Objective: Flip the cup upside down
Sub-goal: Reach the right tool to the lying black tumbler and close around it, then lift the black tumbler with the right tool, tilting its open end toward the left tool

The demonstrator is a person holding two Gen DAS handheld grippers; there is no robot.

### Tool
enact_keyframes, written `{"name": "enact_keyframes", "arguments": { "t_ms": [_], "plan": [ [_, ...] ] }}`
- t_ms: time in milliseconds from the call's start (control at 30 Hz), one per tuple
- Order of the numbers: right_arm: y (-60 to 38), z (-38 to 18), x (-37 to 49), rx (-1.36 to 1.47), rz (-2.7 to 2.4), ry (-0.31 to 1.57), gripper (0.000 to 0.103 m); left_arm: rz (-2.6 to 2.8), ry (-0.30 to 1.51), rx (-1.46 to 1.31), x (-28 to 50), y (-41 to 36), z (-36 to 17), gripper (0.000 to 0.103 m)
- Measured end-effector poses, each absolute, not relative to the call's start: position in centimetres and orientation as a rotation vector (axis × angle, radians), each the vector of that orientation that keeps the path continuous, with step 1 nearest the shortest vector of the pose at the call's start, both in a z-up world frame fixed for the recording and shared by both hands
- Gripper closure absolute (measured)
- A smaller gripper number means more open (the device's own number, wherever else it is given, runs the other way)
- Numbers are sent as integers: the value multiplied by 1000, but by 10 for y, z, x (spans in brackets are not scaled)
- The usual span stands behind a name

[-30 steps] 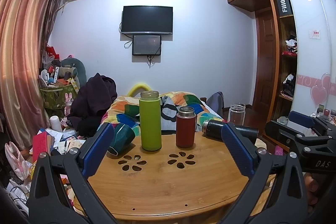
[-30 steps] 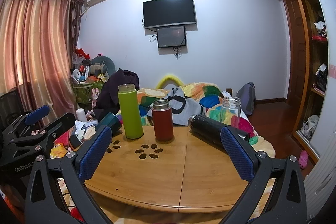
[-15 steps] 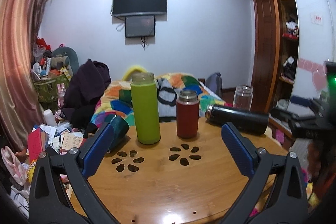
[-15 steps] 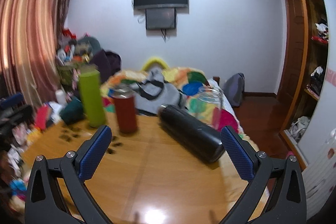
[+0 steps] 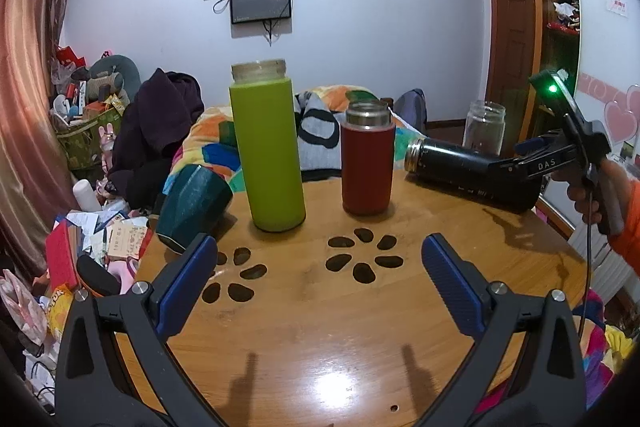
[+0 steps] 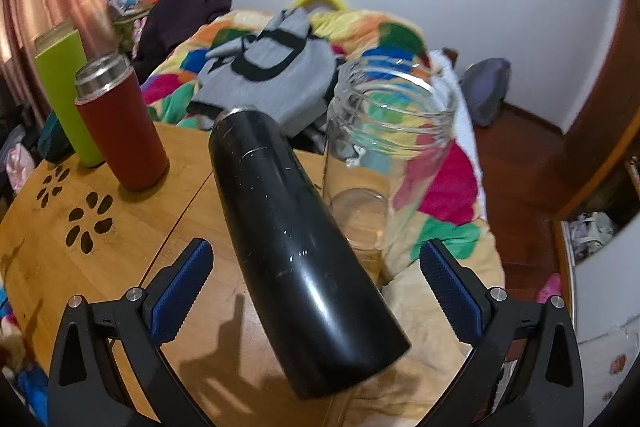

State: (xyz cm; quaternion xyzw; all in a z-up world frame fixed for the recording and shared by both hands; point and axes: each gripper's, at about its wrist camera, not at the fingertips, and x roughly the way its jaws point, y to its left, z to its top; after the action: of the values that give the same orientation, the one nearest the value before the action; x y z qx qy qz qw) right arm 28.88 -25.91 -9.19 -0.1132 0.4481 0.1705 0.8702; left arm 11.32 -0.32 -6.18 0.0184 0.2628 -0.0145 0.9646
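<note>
Black cup lies on its side at the right edge of the round wooden tabletop, mouth with metal rim pointing toward the middle of the tabletop, closed base toward the right tool. In the right wrist view the cup's base end sits between the two blue pads, both spread wide; neither pad touches the cup, with a clear gap on each side. Cup axis runs slightly diagonal, far end veering left.

Clear glass jar stands upright just beside the black cup, on its right and behind it.

Left tool hangs over the near part of the tabletop, pads spread wide, nothing between them. Black cup is well apart from it, off to the right.

Upright ahead of the left tool: green bottle and red bottle, side by side, apart. Dark teal cup lies tipped at the left edge of the tabletop.

From the left wrist view, the right tool's body and the hand gripping it show at the black cup's base end.
</note>
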Motion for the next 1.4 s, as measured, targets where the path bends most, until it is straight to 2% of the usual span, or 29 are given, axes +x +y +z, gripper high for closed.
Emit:
{"name": "enact_keyframes", "arguments": {
  "t_ms": [100,167,467,900,1400],
  "plan": [
    [-252,-106,298,-278,376,989,8,-36,546,27,116,-2,-67,0],
    [-250,-113,297,-296,368,1020,23,-36,552,23,116,-2,-69,0],
    [-248,-106,260,-293,414,976,39,-32,573,-9,114,4,-70,0],
    [-230,-98,168,-236,454,903,41,-26,588,-5,92,7,-75,0],
    [-150,-97,118,-277,669,842,41,-6,619,31,62,13,-88,0]
  ]
}}
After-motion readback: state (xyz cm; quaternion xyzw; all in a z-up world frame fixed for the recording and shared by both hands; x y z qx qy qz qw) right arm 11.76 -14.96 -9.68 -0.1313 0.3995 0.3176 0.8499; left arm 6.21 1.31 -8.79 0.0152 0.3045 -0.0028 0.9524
